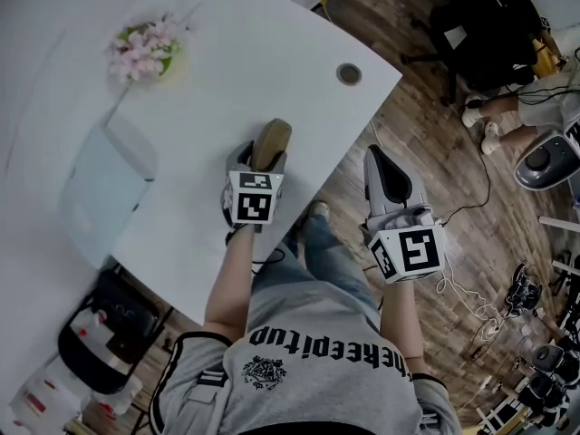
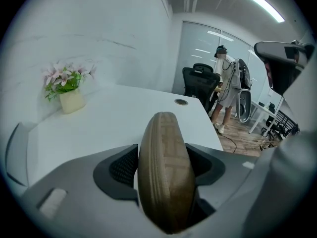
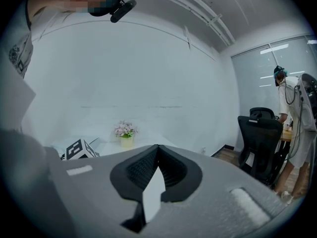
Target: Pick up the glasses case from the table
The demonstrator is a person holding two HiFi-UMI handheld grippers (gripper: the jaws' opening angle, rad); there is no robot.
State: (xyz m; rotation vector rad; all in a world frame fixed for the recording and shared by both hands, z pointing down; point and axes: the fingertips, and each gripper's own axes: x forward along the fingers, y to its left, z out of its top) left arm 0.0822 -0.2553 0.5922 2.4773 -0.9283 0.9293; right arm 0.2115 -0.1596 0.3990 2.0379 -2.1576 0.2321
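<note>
A brown woven glasses case [image 1: 272, 140] stands on its edge between the jaws of my left gripper [image 1: 269, 157], just above the white table [image 1: 236, 53] near its right edge. In the left gripper view the glasses case [image 2: 166, 182] fills the gap of the left gripper [image 2: 163, 148], and both black pads lie against its sides. My right gripper [image 1: 386, 169] hangs over the wooden floor, off the table's edge. The right gripper [image 3: 157, 150] has its jaws together at the tips, with nothing between them.
A pot of pink flowers [image 1: 145, 51] stands at the table's far left. A round cable hole [image 1: 349, 73] is near the far right corner. A pale translucent tray [image 1: 104, 188] lies at the left. A black office chair [image 1: 480, 25] and another person [image 2: 228, 88] are beyond the table.
</note>
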